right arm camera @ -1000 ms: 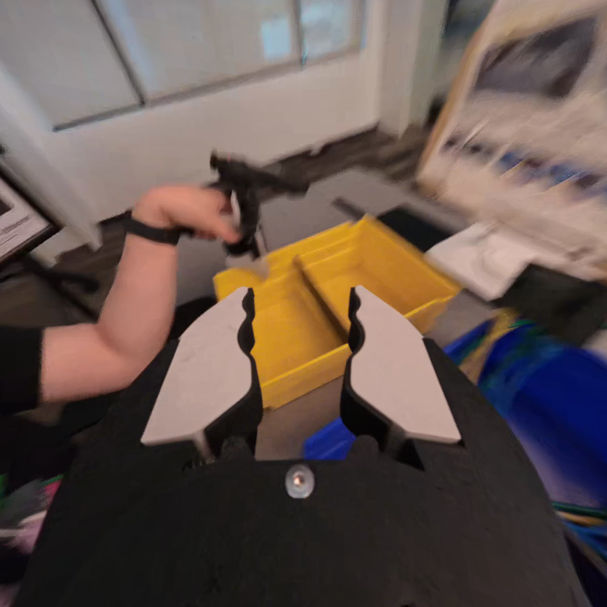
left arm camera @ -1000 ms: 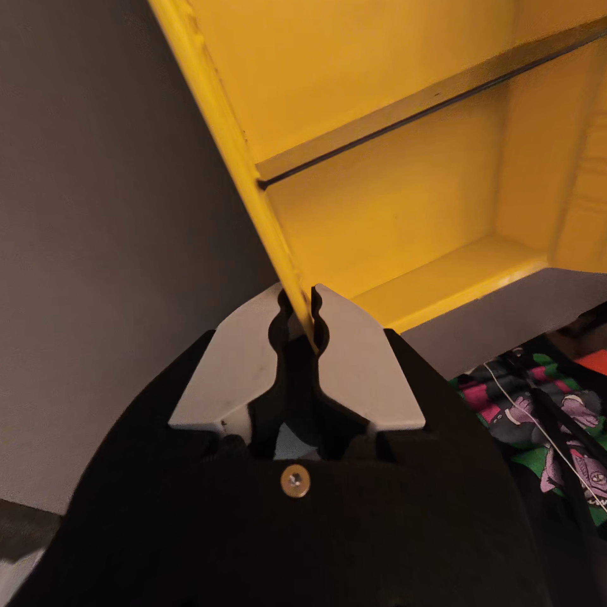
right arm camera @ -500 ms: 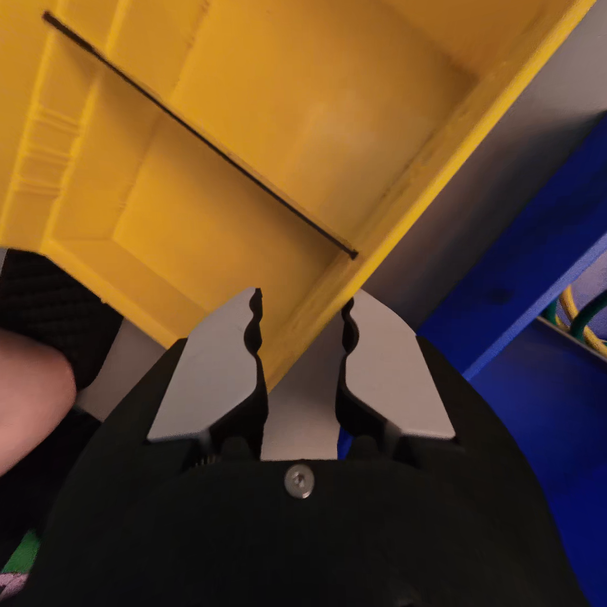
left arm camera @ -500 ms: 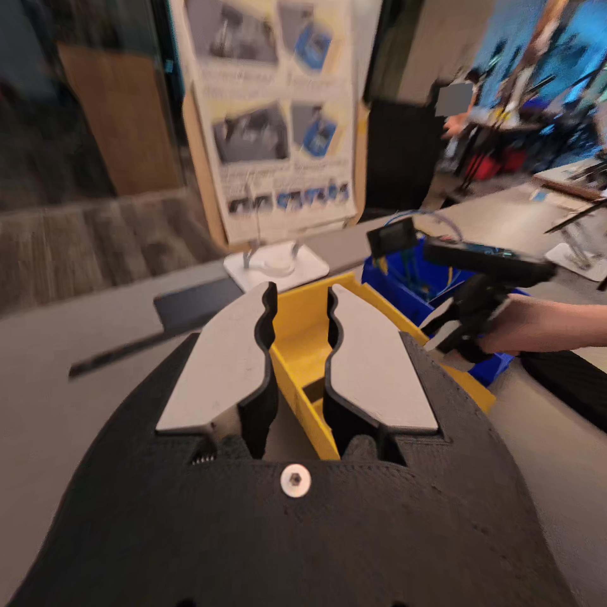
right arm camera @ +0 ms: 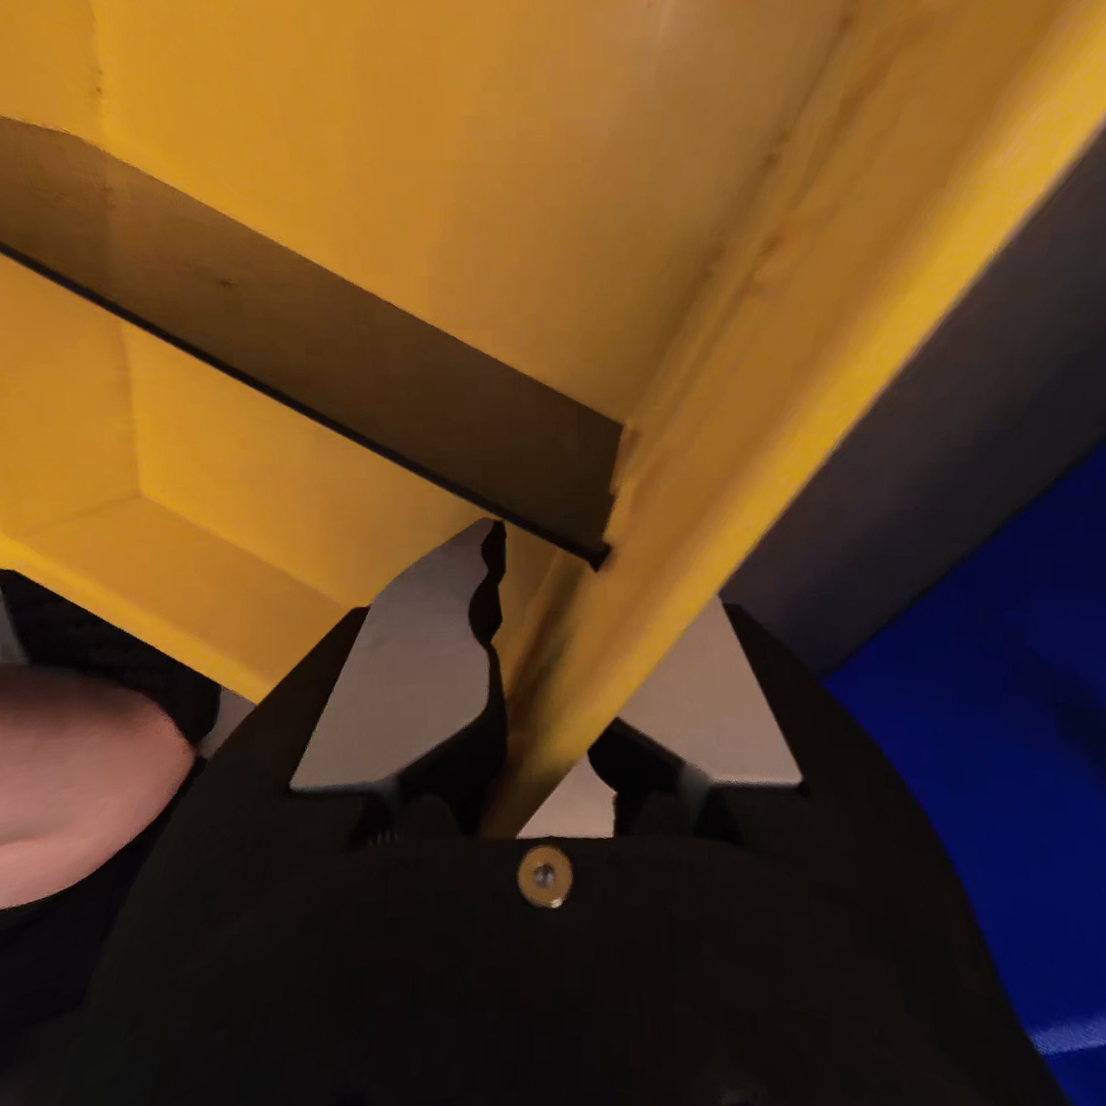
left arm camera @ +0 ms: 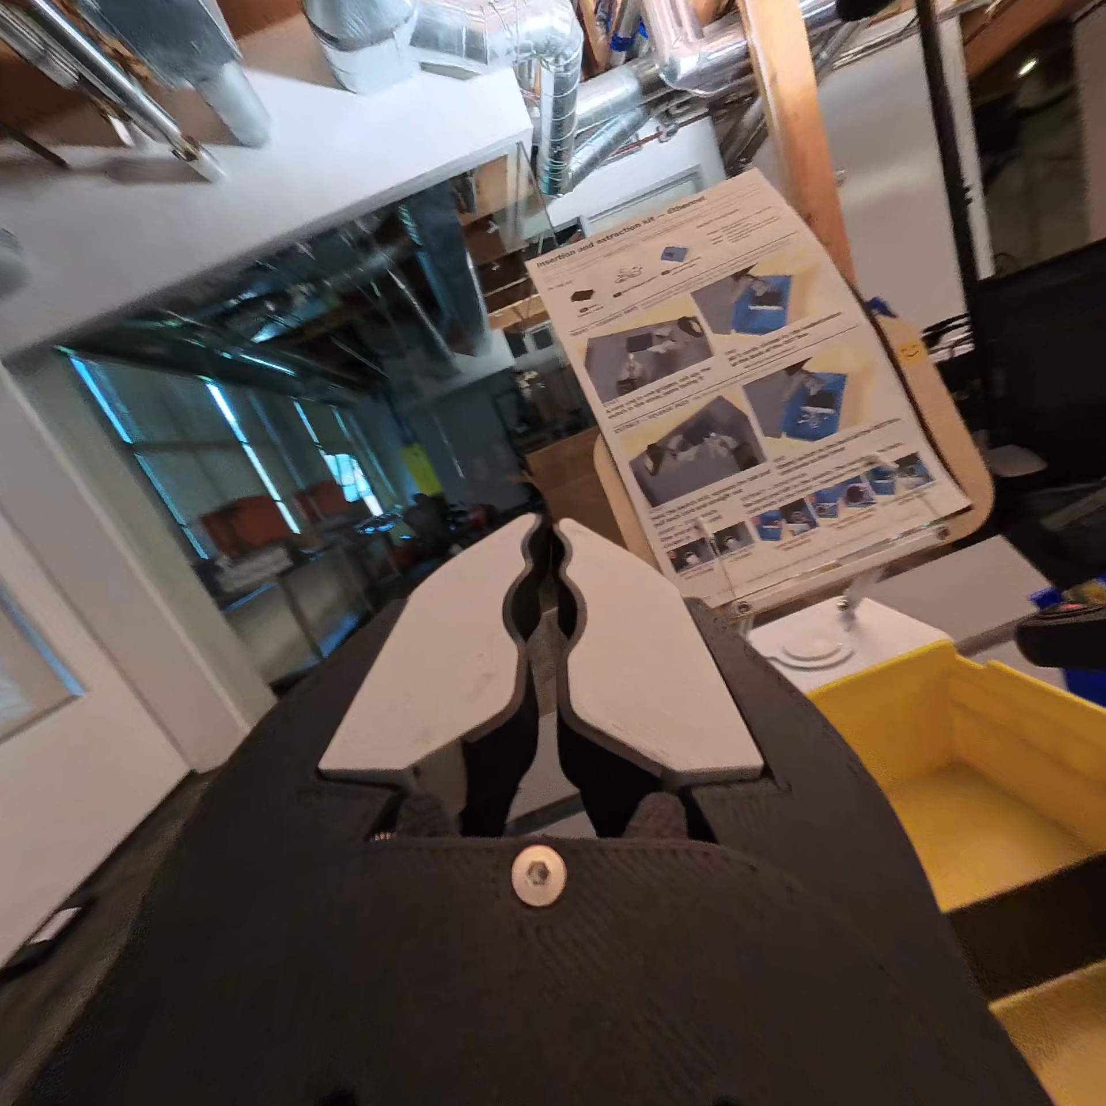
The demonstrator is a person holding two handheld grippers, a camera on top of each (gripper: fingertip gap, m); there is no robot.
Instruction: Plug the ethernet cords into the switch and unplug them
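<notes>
Left tool (left arm camera: 549, 529) now off the yellow bin (left arm camera: 981, 772) wall and lifted, fingers nearly closed on nothing, right tool (right arm camera: 589, 589) now straddling the bin's (right arm camera: 419, 149) right wall, grip uncertain, blue bin (right arm camera: 987, 748) beside, switch and cords unseen

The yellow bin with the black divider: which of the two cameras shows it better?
The right wrist view. There the yellow bin fills the frame, with its black divider and the side wall between the fingers of the right gripper. The left wrist view catches only one corner of the bin at the right edge.
</notes>
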